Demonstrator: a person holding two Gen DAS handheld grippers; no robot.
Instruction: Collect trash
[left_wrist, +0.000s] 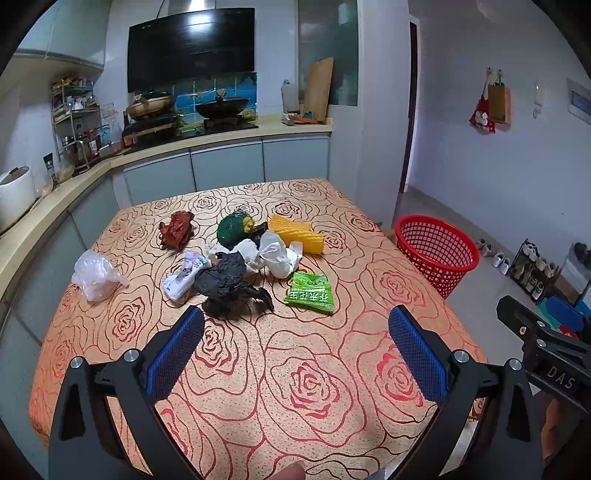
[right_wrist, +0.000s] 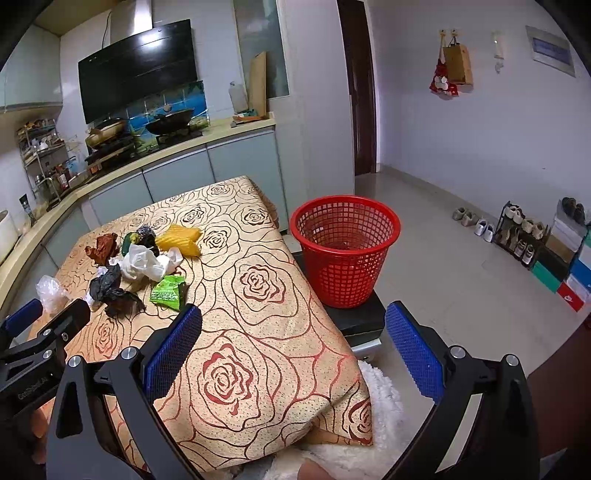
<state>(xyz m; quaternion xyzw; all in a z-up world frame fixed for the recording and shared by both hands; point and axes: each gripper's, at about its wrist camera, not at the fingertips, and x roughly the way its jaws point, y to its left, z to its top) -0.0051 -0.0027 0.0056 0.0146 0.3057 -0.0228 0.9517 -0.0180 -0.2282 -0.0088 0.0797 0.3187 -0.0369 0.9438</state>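
Several pieces of trash lie mid-table on the rose-patterned cloth (left_wrist: 295, 369): a black bag (left_wrist: 229, 284), a green packet (left_wrist: 310, 292), white bags (left_wrist: 275, 254), a yellow wrapper (left_wrist: 297, 233), a dark green item (left_wrist: 232, 228), a brown wad (left_wrist: 177, 229), a white tissue pack (left_wrist: 181, 276) and a clear bag (left_wrist: 94, 275). A red mesh basket (right_wrist: 344, 245) stands right of the table. My left gripper (left_wrist: 295, 325) is open and empty, above the near cloth. My right gripper (right_wrist: 293, 321) is open and empty over the table's right edge.
The basket stands on a dark low stand (right_wrist: 360, 321). A kitchen counter (left_wrist: 207, 142) with a stove and pans runs behind and along the left. Shoes and a shoe rack (right_wrist: 517, 236) line the right wall. A white fluffy cushion (right_wrist: 376, 413) lies below the table corner.
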